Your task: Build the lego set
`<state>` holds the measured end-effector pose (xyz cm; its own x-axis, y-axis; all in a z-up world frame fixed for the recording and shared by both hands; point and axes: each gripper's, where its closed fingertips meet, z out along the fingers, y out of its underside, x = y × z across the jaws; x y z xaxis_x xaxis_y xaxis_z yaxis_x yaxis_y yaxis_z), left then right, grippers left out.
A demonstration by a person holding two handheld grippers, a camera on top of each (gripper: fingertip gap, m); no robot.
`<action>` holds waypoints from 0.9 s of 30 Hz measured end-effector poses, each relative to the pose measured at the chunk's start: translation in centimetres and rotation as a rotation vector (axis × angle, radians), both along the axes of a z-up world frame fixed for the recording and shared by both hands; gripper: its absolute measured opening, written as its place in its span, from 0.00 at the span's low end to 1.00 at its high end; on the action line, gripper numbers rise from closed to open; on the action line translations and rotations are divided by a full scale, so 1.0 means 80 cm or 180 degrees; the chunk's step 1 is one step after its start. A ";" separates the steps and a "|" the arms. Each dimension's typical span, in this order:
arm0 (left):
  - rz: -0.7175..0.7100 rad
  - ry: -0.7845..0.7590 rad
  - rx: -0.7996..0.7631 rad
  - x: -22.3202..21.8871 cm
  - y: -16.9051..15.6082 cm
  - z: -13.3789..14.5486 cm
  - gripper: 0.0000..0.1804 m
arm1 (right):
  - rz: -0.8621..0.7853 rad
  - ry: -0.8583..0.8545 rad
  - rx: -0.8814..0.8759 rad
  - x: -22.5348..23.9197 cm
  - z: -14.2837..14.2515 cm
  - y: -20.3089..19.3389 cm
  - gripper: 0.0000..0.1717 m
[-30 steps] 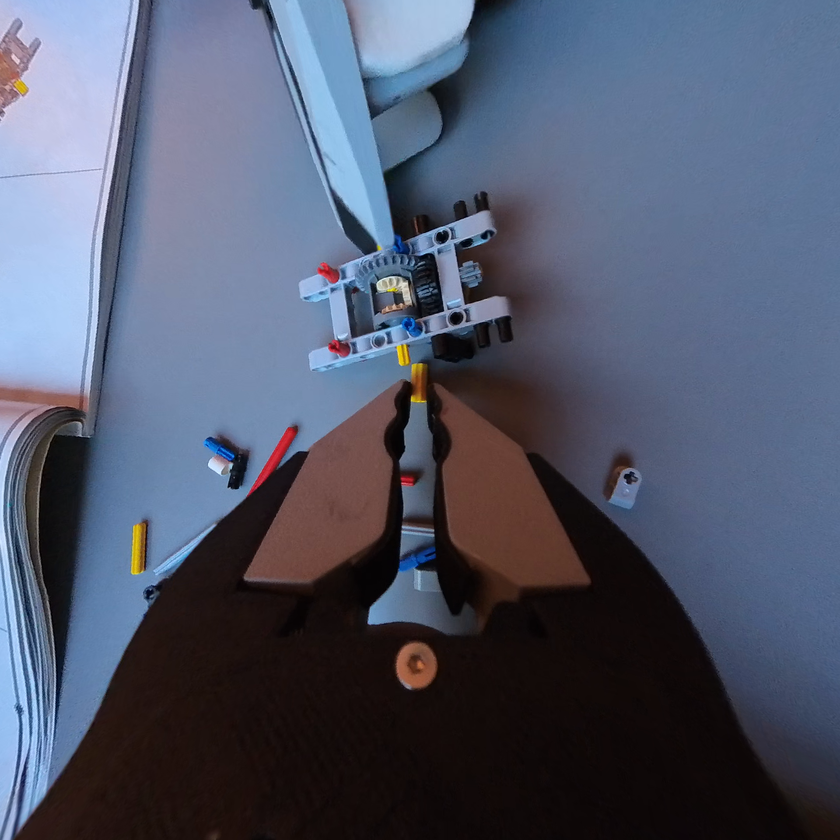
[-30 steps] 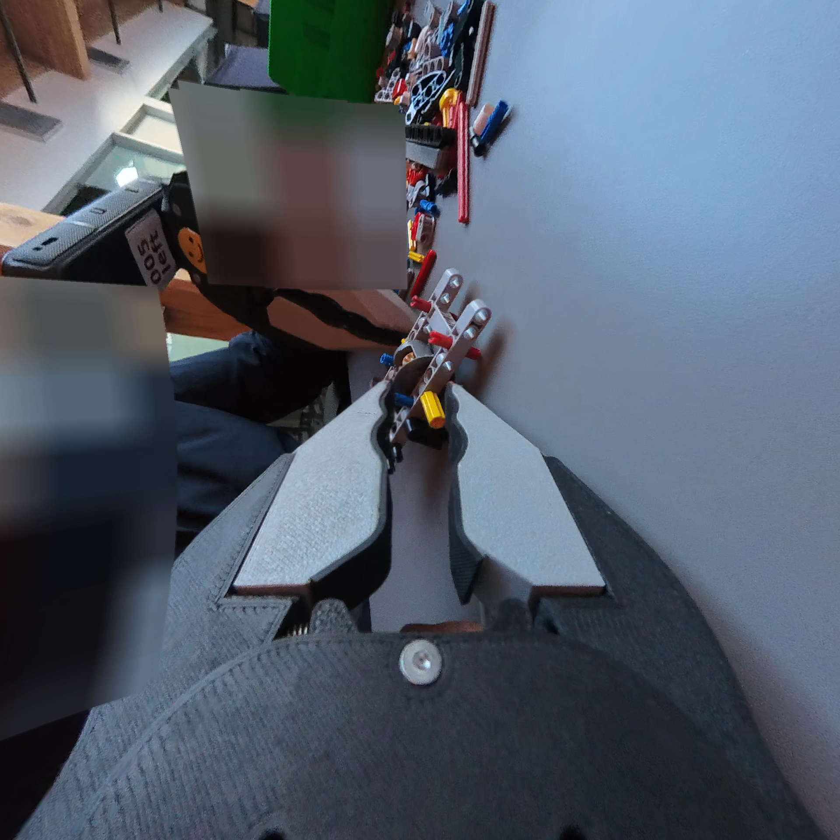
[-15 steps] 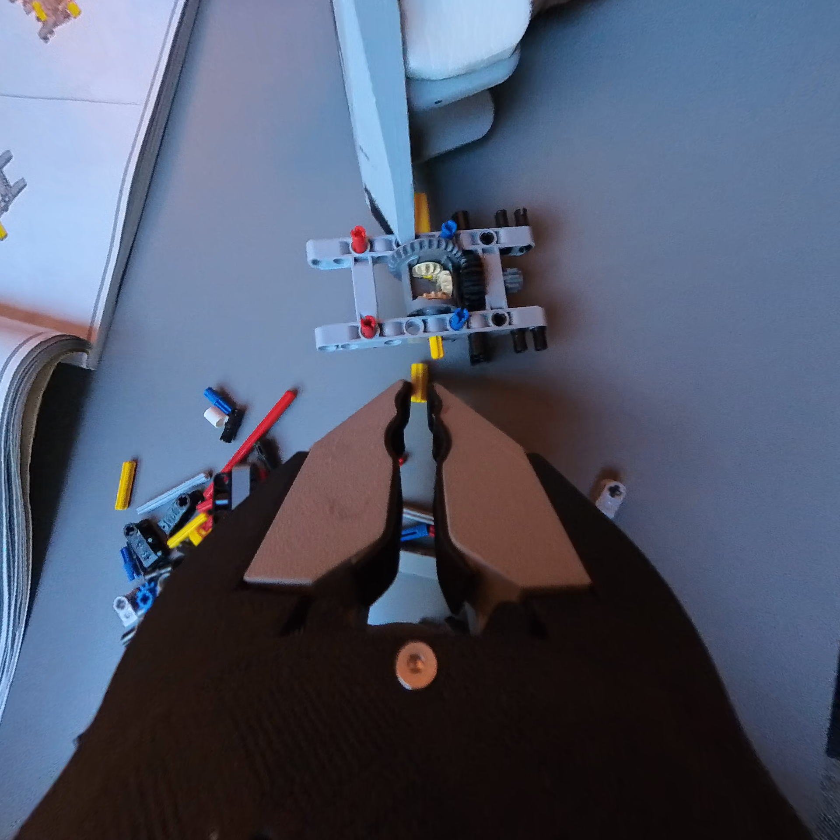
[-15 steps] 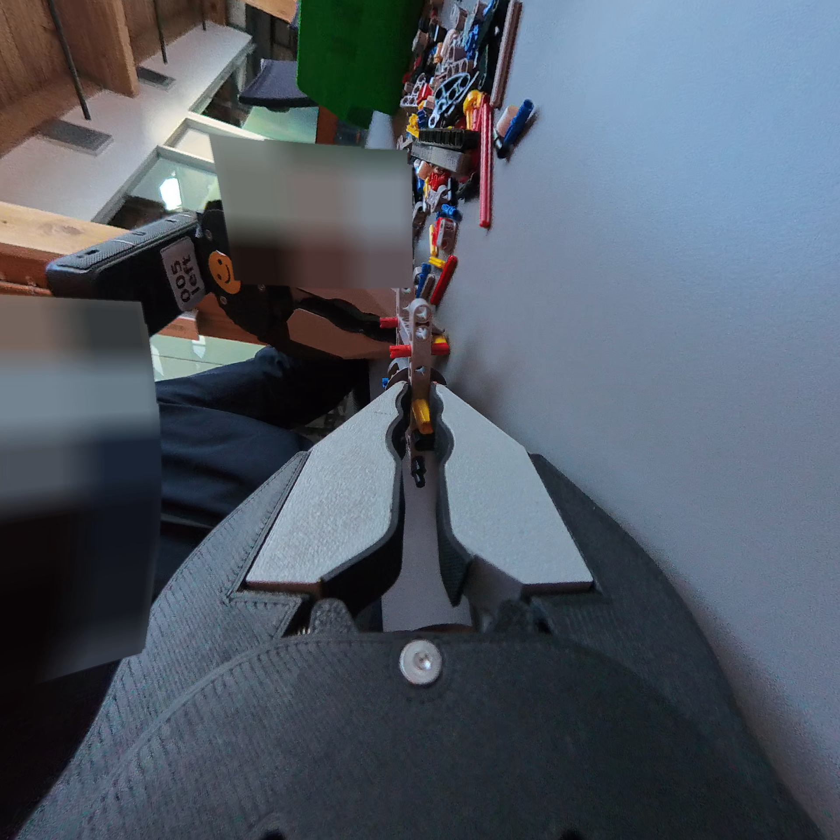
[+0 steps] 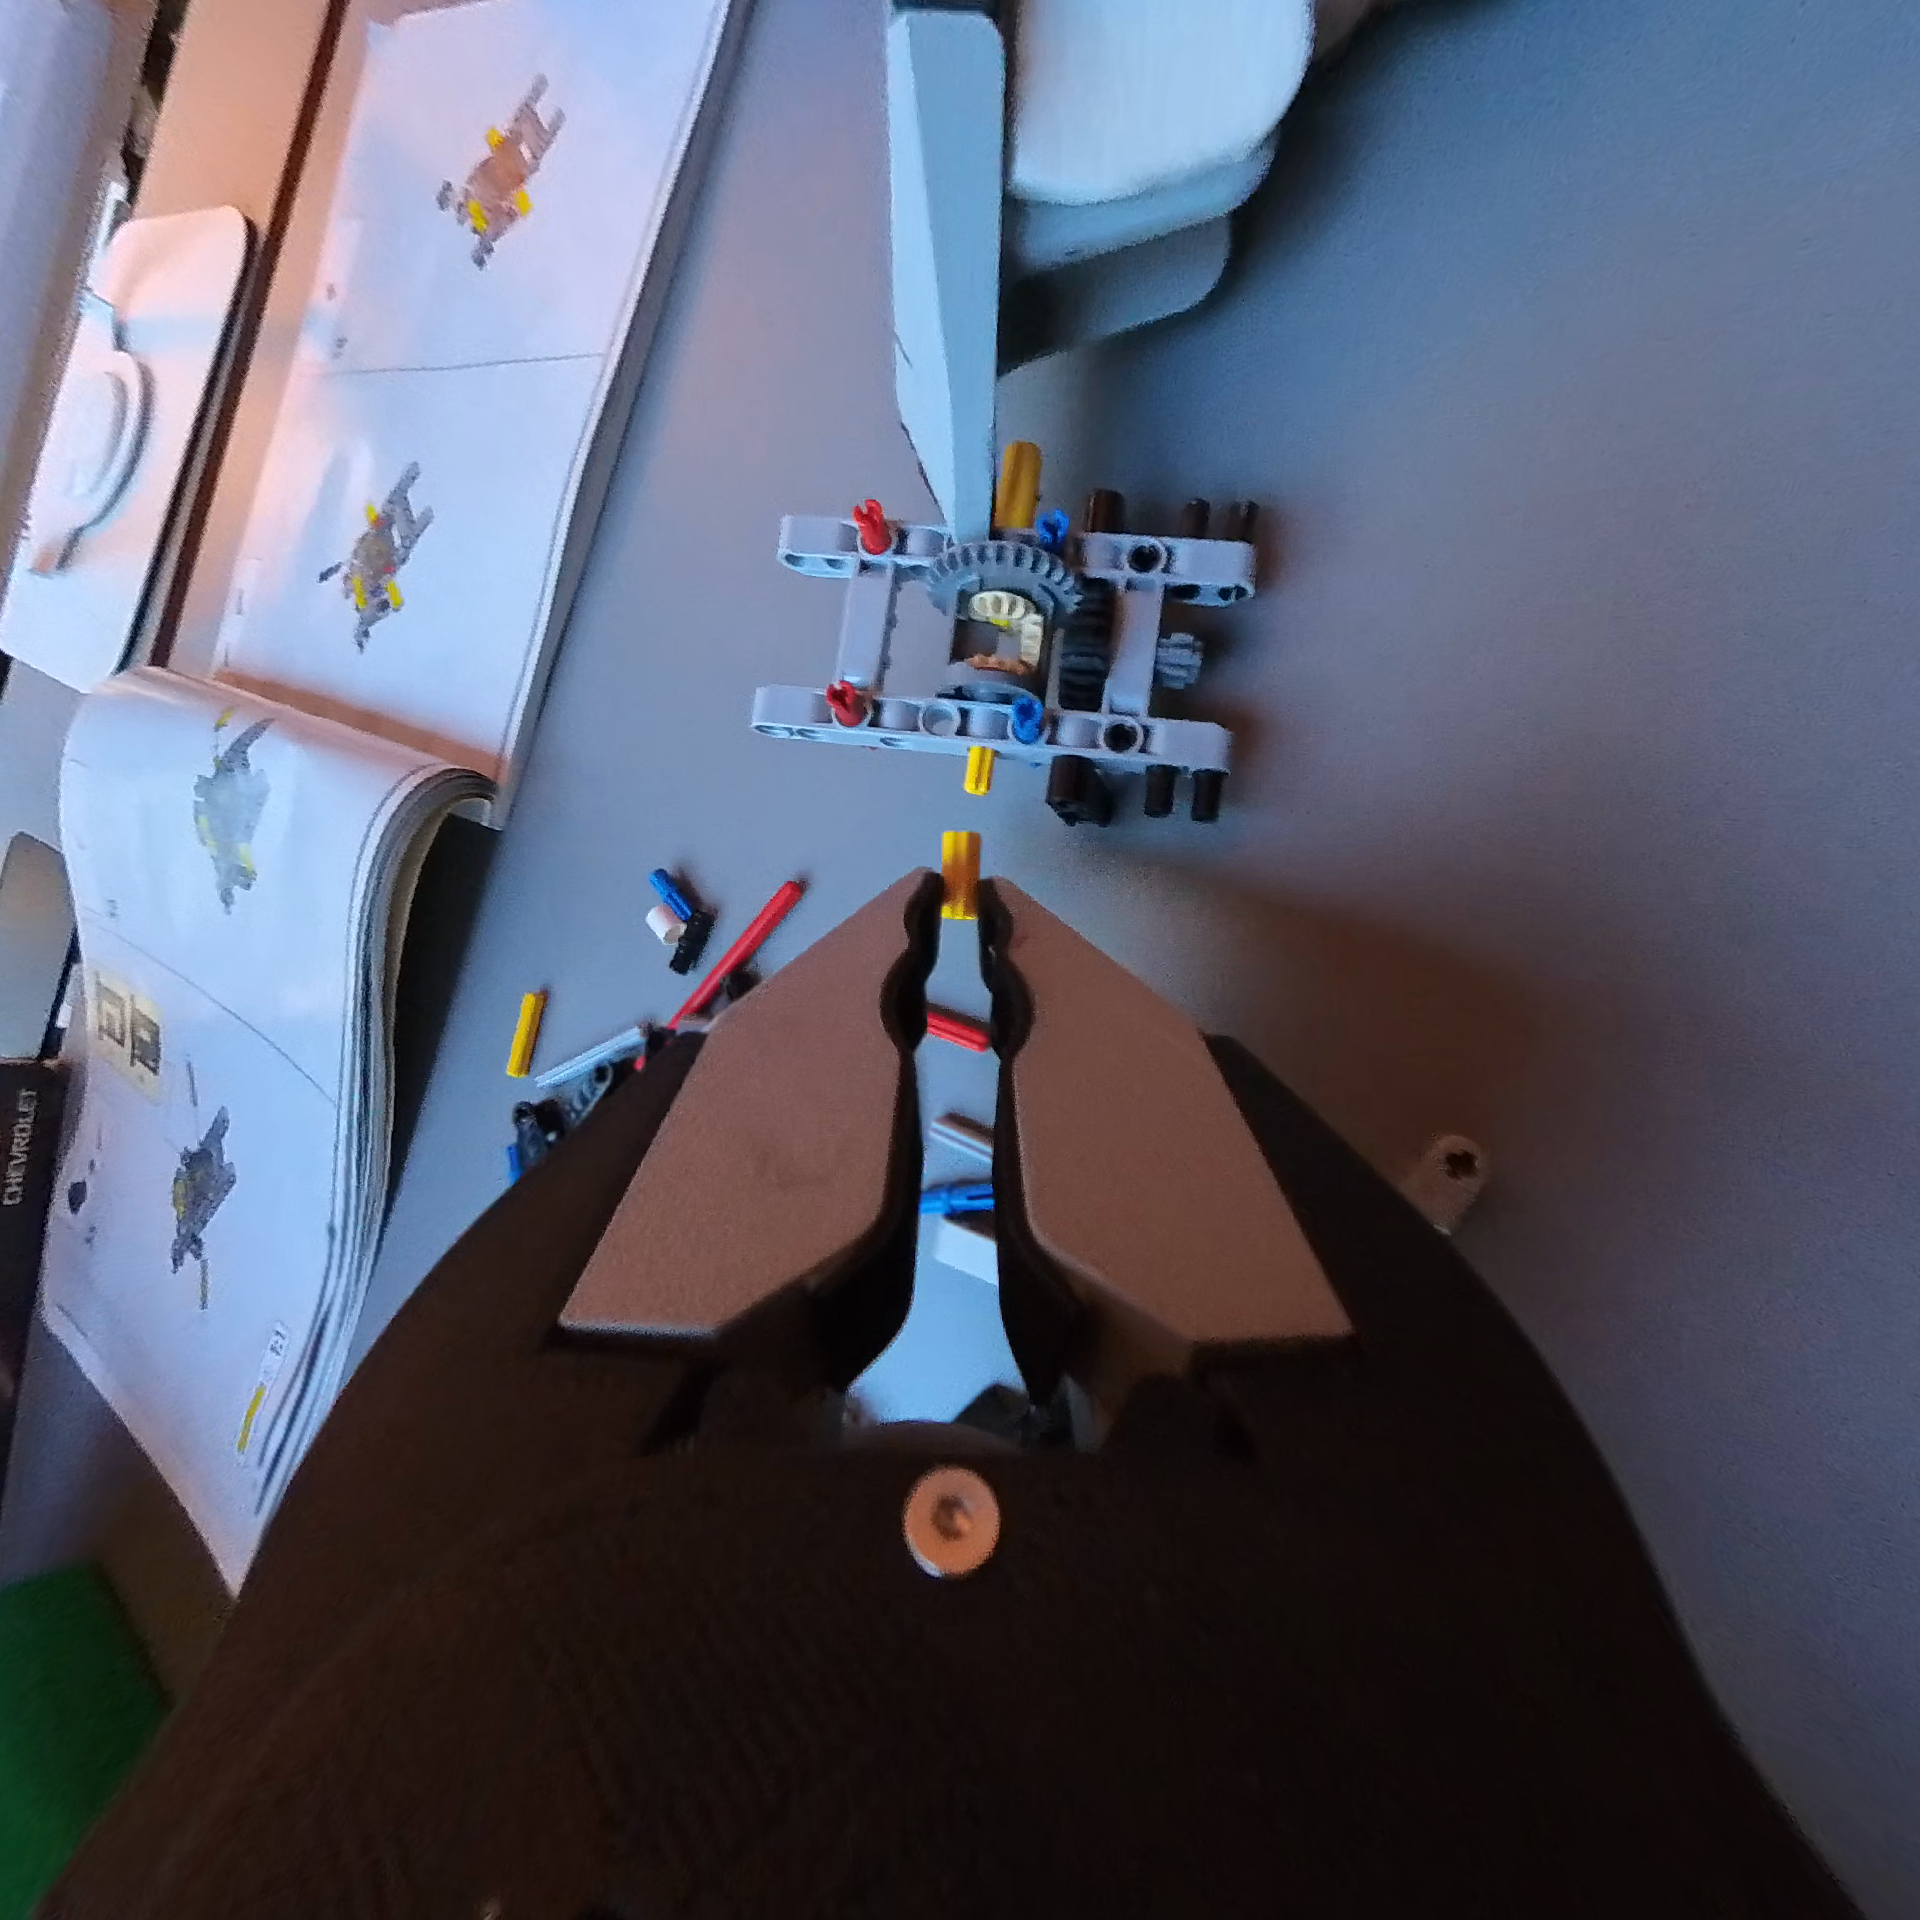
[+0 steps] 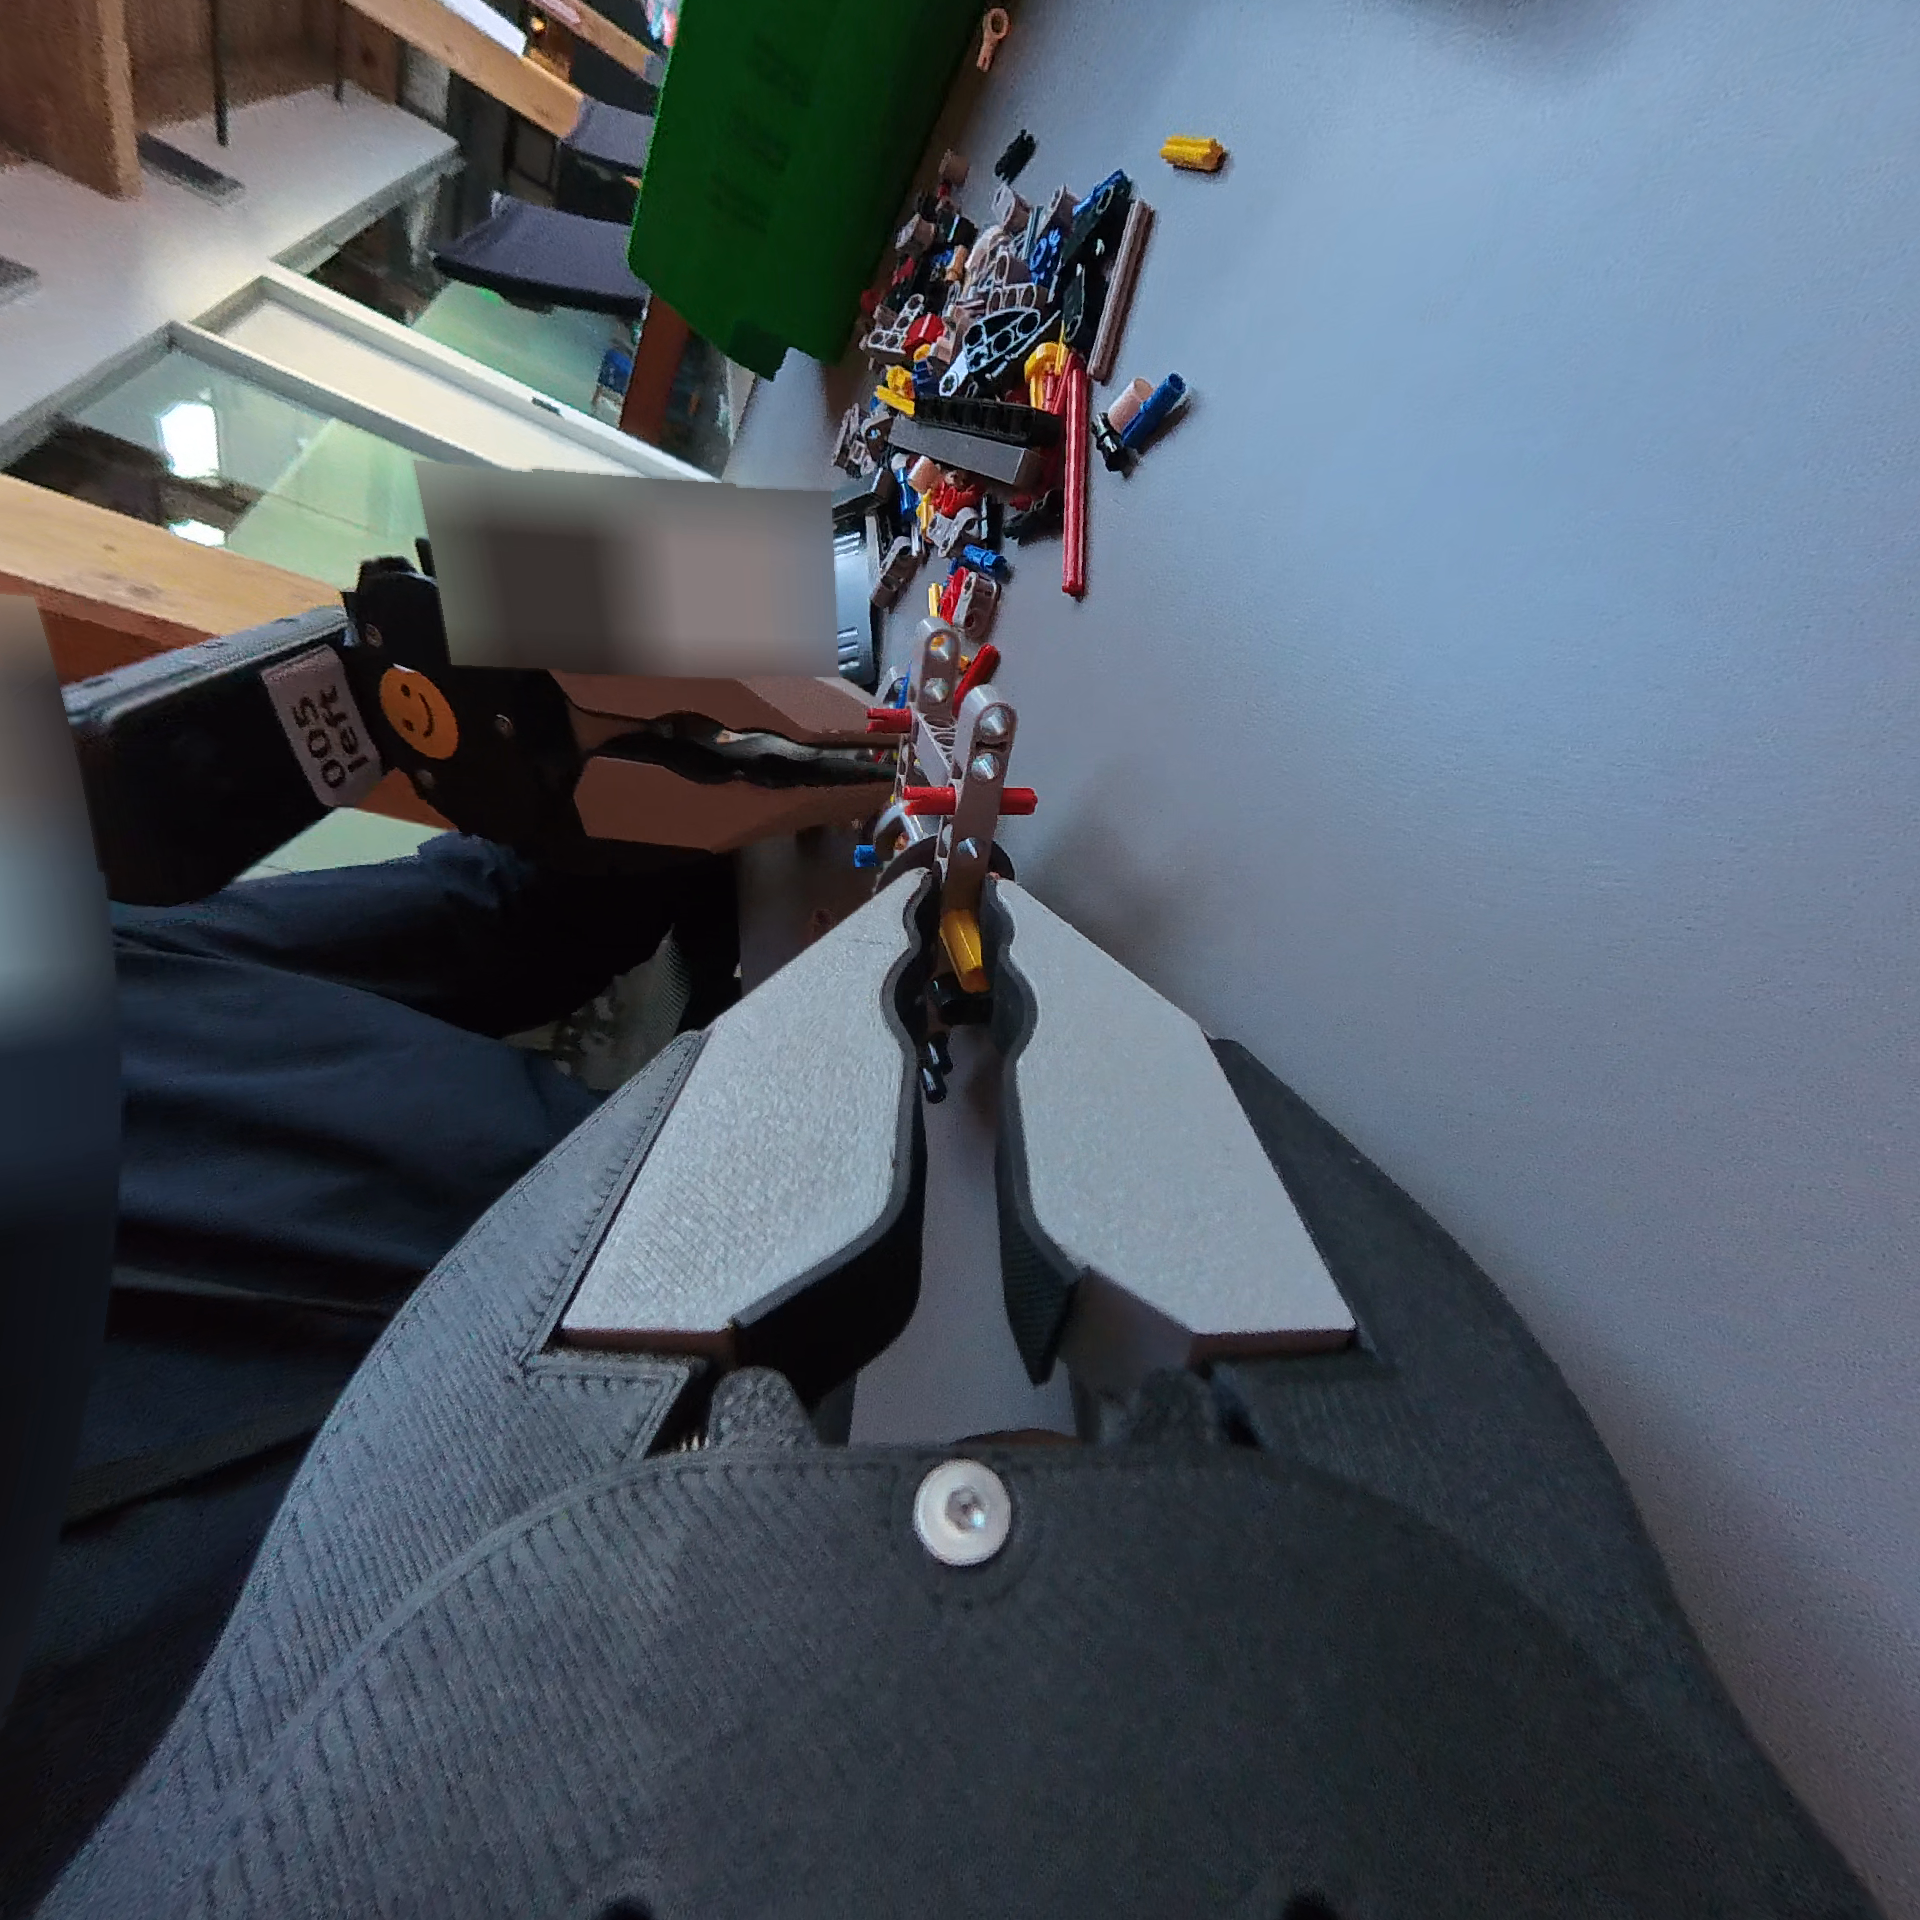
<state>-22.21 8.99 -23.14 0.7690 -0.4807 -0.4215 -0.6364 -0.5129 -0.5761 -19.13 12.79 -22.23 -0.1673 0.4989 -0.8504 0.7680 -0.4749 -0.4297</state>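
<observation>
My left gripper (image 5: 958, 894) is shut on a short yellow pin (image 5: 961, 873) that sticks out past its brown fingertips. Just ahead is a grey beam frame (image 5: 997, 644) with gears, red and blue pins and a yellow axle stub (image 5: 977, 771) facing the pin, a small gap between them. My right gripper (image 6: 961, 894) is shut on this frame (image 6: 961, 769) at one beam, holding it just off the grey table (image 6: 1455, 727). Its grey finger (image 5: 945, 312) shows behind the frame in the left wrist view. The left gripper (image 6: 727, 758) shows at the frame's left in the right wrist view.
Open instruction booklets (image 5: 436, 312) lie at the left. Loose small parts (image 5: 675, 935) lie under my left gripper, a grey connector (image 5: 1449, 1174) to its right. A heap of parts (image 6: 997, 343) and a green box (image 6: 790, 177) lie farther off. A person's dark-clothed legs (image 6: 364, 1039) are beside the table. Left tips to right tips: about 6 centimetres. The grey connector (image 5: 1449, 1174) lies around 9 centimetres away from my left fingertips.
My right gripper's fingers closed on the frame's beam and turned it square to the left gripper. My left gripper kept the yellow pin and drew back slightly.
</observation>
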 end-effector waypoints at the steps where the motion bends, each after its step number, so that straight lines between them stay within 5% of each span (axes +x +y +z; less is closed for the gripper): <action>1: -0.0007 -0.0005 0.0039 0.000 0.001 0.003 0.02 | -0.0009 0.0020 0.0030 0.000 0.001 0.000 0.02; 27: -0.0310 0.0907 0.0284 0.007 0.002 0.011 0.02 | -0.0091 0.0181 0.0102 0.000 0.006 -0.002 0.02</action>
